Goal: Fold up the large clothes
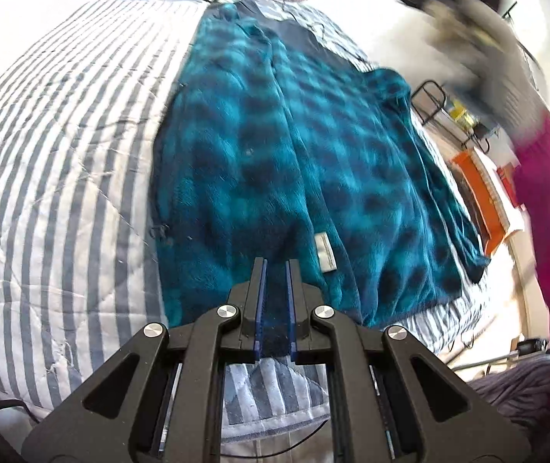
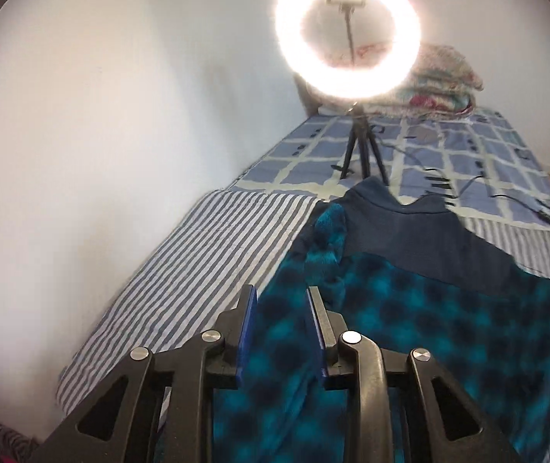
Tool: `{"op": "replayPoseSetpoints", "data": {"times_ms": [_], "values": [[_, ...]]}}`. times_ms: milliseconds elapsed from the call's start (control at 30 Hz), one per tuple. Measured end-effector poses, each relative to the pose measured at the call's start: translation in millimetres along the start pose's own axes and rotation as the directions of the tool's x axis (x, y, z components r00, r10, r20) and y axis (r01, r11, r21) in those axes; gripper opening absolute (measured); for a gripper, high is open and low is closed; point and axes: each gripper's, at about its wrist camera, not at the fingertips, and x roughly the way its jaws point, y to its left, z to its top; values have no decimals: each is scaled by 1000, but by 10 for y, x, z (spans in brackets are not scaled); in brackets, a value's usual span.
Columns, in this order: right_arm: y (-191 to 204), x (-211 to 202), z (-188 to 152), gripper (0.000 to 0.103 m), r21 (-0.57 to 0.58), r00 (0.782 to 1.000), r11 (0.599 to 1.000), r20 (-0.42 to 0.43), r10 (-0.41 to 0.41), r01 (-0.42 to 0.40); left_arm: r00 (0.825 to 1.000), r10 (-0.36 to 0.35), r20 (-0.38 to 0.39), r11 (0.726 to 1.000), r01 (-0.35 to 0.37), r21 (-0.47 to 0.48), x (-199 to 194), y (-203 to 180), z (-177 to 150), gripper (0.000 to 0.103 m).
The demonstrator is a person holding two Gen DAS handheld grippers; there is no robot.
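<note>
A large teal and dark blue checked fleece garment (image 1: 294, 162) lies spread on a striped bedspread (image 1: 63, 154). A white label (image 1: 324, 251) shows near its near edge. My left gripper (image 1: 275, 266) hovers over the garment's near hem, its jaws a narrow gap apart with dark fabric between them. In the right wrist view the garment (image 2: 429, 328) shows a plain navy panel (image 2: 410, 231) at its far end. My right gripper (image 2: 280, 297) has its jaws apart over the fleece, which fills the gap between the fingers. The right gripper appears blurred at the top right of the left wrist view.
A lit ring light on a black tripod (image 2: 360, 154) stands on the bed beyond the garment, with cables beside it. Folded blankets (image 2: 441, 77) lie at the bed's far end. A white wall (image 2: 101, 115) runs along the left. An orange box (image 1: 479, 196) and a rack stand on the floor.
</note>
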Motion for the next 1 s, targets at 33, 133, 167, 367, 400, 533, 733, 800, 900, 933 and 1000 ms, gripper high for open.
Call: {"op": "replayPoseSetpoints", "data": {"times_ms": [33,133,167,367,400,533,733,800,900,933,1000], "values": [[15,-210,-108,27,-7,1000,1000,7,-16,16,1000,-6,6,1000,6,-10,-11,9,0,5],[14,-726,-470,30,1,998,999,28,-49,49,999,-31,14,999,31,-19,3,1,11,5],[-6,-851,-578,31,13,998,998,33,-59,58,999,-37,15,999,38,-17,19,-11,30,5],[-291,-1566,-1344,32,109,983,979,37,-177,172,997,-65,-44,997,66,25,310,-236,-22,5],[-341,-1657,-1436,32,120,980,974,29,-195,190,996,-56,-75,998,59,35,406,-266,-54,5],[-710,-1984,-1805,33,203,963,944,8,-268,261,995,6,-96,994,4,110,594,-343,-167,5],[-1355,-2291,-2251,59,327,943,889,-27,-331,321,997,7,-82,996,0,86,347,-408,-52,6],[-1548,-2337,-2412,59,353,930,863,-64,-363,361,998,-20,-61,997,25,74,195,-475,10,20],[-1906,-2402,-2685,59,444,932,822,-107,-347,357,998,-63,-11,994,63,87,-71,-611,134,33],[-2025,-2428,-2783,59,465,924,801,-127,-360,376,998,-71,2,992,70,104,-159,-680,184,33],[-2219,-2488,-2958,59,515,919,765,-146,-365,386,996,-86,17,986,83,142,-274,-794,281,33]]}}
